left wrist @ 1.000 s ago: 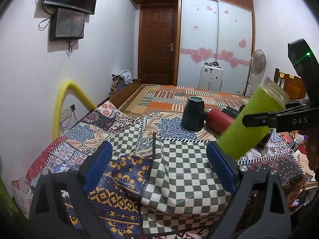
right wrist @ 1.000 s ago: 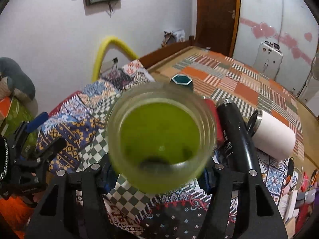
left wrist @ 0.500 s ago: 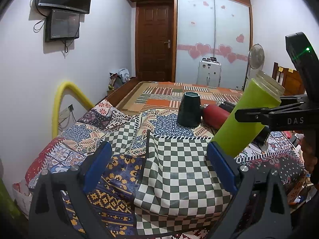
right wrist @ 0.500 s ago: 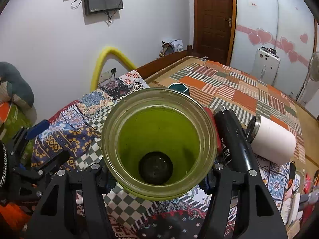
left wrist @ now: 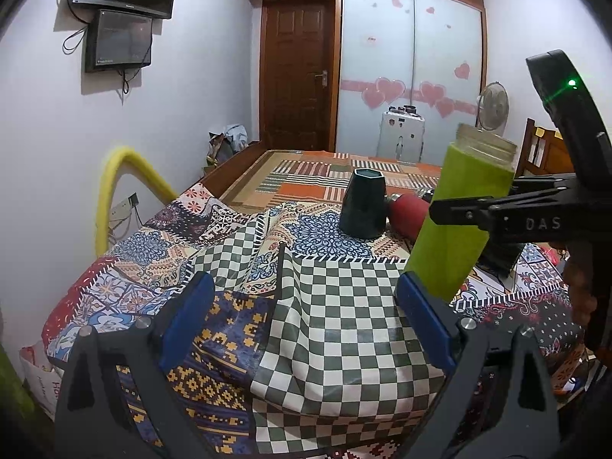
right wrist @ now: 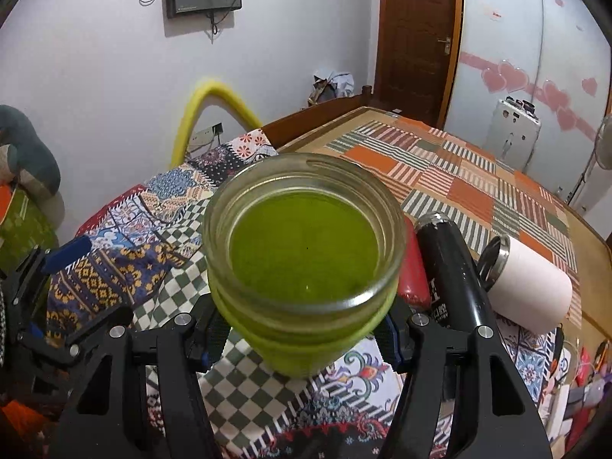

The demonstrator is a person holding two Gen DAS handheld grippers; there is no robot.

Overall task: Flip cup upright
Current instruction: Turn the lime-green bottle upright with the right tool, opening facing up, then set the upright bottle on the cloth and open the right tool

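Green cup (left wrist: 457, 222) now nearly upright, mouth up, tilt much reduced against a second ago. Clamped at mid-body by right tool (right wrist: 302, 340), held just above the patchwork bed (left wrist: 336, 329) near its right edge; base contact not visible. Left tool (left wrist: 306, 325) spread wide, empty, hanging over the checked cloth. Judged: flip almost complete, set-down and release remaining.

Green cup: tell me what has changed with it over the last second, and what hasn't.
The green cup, clamped the whole time in the right gripper, has swung from a clear lean toward near upright, mouth up; its lower end sits low by the checkered cloth, contact unclear. The left gripper stayed open and empty. The dark upside-down cup and red bottle have not moved.
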